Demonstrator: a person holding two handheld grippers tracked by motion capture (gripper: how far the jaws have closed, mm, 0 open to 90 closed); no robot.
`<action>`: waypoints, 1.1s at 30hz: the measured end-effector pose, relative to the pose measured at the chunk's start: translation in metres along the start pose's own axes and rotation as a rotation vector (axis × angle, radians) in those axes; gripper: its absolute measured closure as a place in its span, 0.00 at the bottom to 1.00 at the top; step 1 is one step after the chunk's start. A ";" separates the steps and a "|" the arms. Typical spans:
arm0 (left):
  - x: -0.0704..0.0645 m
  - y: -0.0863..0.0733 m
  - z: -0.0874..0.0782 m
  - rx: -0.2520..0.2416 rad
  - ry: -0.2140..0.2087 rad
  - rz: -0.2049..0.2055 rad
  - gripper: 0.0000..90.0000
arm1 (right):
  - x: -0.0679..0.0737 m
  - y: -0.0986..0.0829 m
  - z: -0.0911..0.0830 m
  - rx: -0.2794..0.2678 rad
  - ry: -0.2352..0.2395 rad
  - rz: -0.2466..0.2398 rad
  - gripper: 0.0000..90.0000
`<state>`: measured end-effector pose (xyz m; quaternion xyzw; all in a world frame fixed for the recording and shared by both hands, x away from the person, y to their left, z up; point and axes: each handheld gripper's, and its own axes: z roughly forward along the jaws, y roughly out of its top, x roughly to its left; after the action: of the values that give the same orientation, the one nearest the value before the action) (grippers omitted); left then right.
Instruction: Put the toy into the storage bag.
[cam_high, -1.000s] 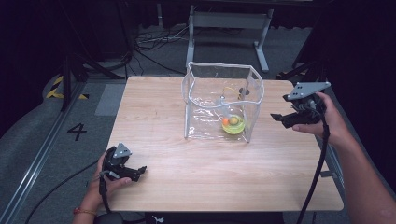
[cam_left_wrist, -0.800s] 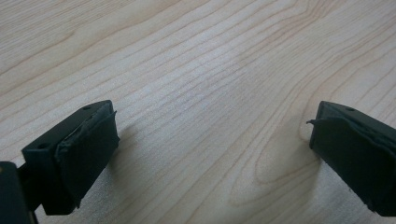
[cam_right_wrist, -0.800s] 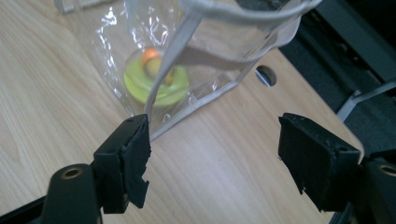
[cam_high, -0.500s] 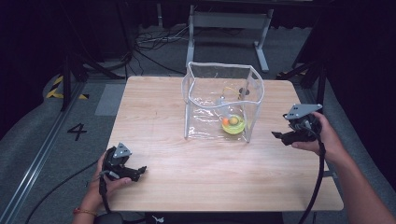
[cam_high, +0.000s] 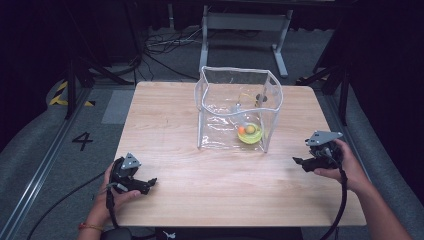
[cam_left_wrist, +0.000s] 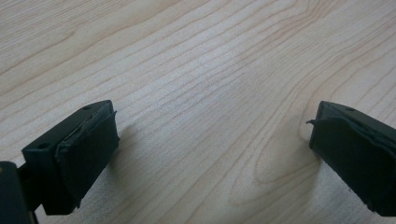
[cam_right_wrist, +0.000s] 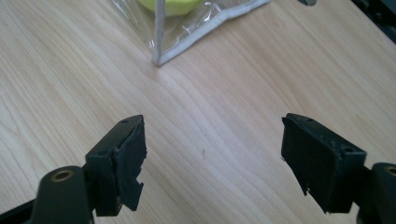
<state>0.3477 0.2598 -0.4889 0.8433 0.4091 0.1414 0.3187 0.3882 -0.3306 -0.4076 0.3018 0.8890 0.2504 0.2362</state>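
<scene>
Clear bag (cam_right_wrist: 196, 28) cut off by top edge in right gripper view, near corner alone visible; yellow-green bowl (cam_right_wrist: 169, 5) inside cropped to a sliver. In high view, small orange item (cam_high: 242, 129) in bowl too small to identify. Dark spot on far bag wall (cam_high: 258, 98) unclear. Forearms cropped at bottom edge.

The clear bag (cam_high: 239, 107) stands alone mid-table (cam_high: 165, 125), its top open. Bare wood lies all around it: wide to its left, narrower behind and right.

Bright table (cam_high: 165, 125), dark surroundings (soft shadows)
</scene>
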 end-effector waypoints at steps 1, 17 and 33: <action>0.000 0.000 0.000 -0.002 0.004 0.003 0.02 | 0.001 -0.003 0.001 0.001 -0.002 0.003 0.25; 0.001 0.000 0.000 -0.003 0.008 0.009 0.02 | 0.008 -0.063 0.020 -0.024 0.017 0.062 0.24; 0.000 0.000 0.000 0.000 0.006 0.007 0.02 | 0.011 -0.113 0.017 -0.153 0.007 0.198 0.21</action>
<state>0.3479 0.2602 -0.4886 0.8442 0.4071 0.1449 0.3172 0.3425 -0.3965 -0.4899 0.3684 0.8340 0.3405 0.2296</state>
